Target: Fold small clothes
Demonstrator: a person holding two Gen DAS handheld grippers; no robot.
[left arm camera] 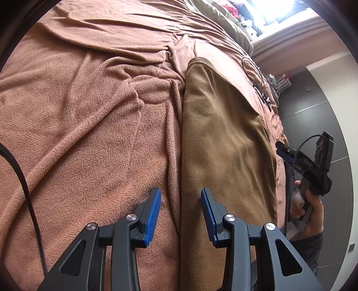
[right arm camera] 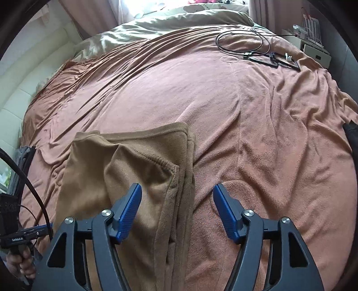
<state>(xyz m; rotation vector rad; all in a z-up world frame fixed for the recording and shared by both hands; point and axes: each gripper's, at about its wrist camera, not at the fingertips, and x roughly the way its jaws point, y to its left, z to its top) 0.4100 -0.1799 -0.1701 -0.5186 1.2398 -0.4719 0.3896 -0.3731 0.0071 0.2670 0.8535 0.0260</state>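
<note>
Left wrist view: my left gripper (left arm camera: 180, 208) hangs partly open, holding nothing, straddling the edge of the brown garment (left arm camera: 223, 138) on the pink blanket (left arm camera: 78, 107).

Right wrist view: my right gripper (right arm camera: 177, 206) stands wide, empty, over the garment's folded right edge (right arm camera: 179, 190).

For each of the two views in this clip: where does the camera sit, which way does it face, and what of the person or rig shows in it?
Left wrist: sits on the left gripper, angled down at the pink blanket and the brown garment; its open blue pads frame the garment's edge; the right hand with the other gripper shows at right.
Right wrist: sits on the right gripper, looking down across the bed toward the window; jaws open over the garment's folded edge; the left hand shows at lower left.
Shared: garment, blanket, black cable.
</note>
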